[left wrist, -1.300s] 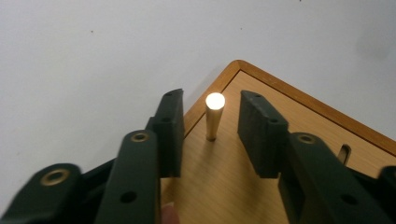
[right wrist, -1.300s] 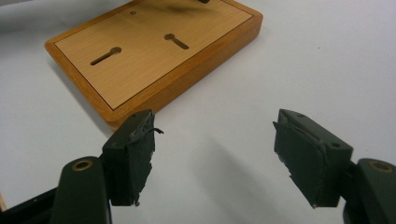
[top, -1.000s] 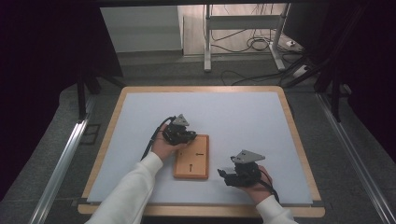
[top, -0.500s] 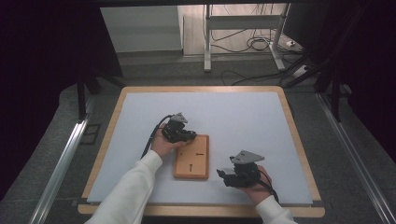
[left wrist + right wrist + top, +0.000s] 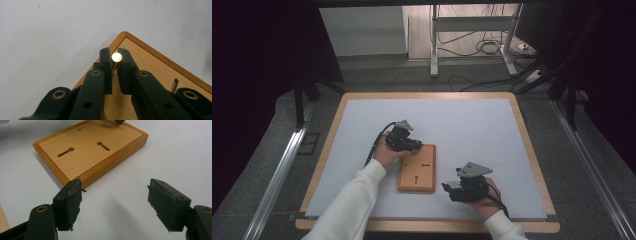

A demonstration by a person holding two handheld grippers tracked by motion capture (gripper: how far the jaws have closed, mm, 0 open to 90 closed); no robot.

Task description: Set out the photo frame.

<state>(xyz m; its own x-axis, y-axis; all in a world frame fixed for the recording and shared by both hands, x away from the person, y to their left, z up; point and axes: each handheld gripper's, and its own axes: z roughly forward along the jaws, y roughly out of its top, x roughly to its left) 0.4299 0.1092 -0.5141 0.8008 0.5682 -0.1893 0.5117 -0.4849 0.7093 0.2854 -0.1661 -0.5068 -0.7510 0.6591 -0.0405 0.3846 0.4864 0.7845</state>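
Two hand-held grippers work at a wooden board (image 5: 417, 169) on a white tabletop (image 5: 462, 125).
Left hand-held gripper (image 5: 114, 58) pinches a brass pin (image 5: 116, 57); right hand-held gripper (image 5: 113, 202) gapes empty; cables on the floor (image 5: 472, 55), upper frame.

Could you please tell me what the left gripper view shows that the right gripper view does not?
Left gripper view alone: the left gripper seen close up, jaws shut on a brass-coloured pin, poised over a corner of the wooden board.

Right gripper view alone: the right gripper with jaws wide apart and nothing between them, low over the white table surface beside the board; two keyhole-shaped slots and one small round hole in the board's face.

Both: the same wooden board lying on the white surface.
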